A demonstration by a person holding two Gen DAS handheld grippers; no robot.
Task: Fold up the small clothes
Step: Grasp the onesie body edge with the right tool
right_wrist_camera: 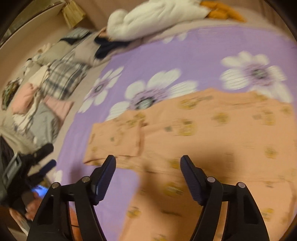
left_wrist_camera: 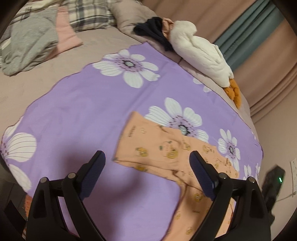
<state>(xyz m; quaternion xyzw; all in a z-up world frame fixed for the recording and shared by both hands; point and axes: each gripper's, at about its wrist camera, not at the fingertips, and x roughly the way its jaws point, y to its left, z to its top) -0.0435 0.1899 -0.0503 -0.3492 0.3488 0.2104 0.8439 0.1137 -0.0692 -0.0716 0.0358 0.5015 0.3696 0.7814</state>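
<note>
We start with the peach garment (left_wrist_camera: 167,148), a small printed piece lying flat on the purple flowered cloth (left_wrist_camera: 83,111) spread over the bed. Its sleeve (right_wrist_camera: 115,140) looks already folded in over the body on one side, and a long part runs down toward the near edge of the cloth.

Our left gripper (left_wrist_camera: 147,163) hovers over the cloth and the garment's near edge with its jaws wide apart and nothing between them. Our right gripper (right_wrist_camera: 148,166) hangs above the garment body, jaws set moderately apart and also empty; that view is blurred, so the fine creases are hard to read.

We judge the fold partly done, with the next grasp not yet made. To do it well, we should pinch only the top layer at a corner or hem, one gripper at each end of the same edge, lift just enough to clear the fabric, and lay it over squarely so the edges line up, without dragging the cloth underneath.

We see no bins or baskets. Beyond the cloth lie a white plush toy (left_wrist_camera: 200,53), a dark garment (left_wrist_camera: 154,31), a grey garment (left_wrist_camera: 29,42) and plaid bedding (left_wrist_camera: 89,13).
</note>
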